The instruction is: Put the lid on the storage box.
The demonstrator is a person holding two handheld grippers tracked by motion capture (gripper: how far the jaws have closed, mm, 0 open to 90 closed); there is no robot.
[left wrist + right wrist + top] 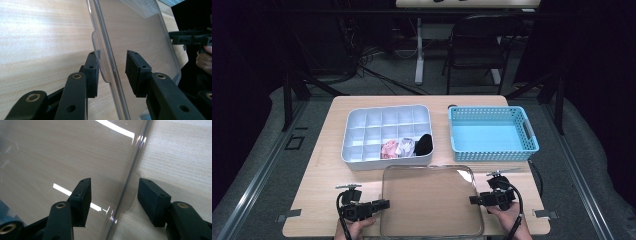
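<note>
Clear lid lies flat on counter, near edge, in front of white divider tray. Left gripper and right gripper straddle its side tabs, fingers apart, not clamped. Risk: thin slick rim slips w/ uneven squeeze, lid tilts or drops.

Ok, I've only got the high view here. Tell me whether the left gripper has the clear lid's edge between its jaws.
Observer: Yes. In the left gripper view, the left gripper straddles the clear lid at a small tab on its edge. One pad sits right by the tab and the other stands well off it.
Operator: Now check the right one.
Observer: In the right gripper view, the right gripper has the lid's rim between its jaws, with a gap to each pad, so it isn't clamped.
</note>
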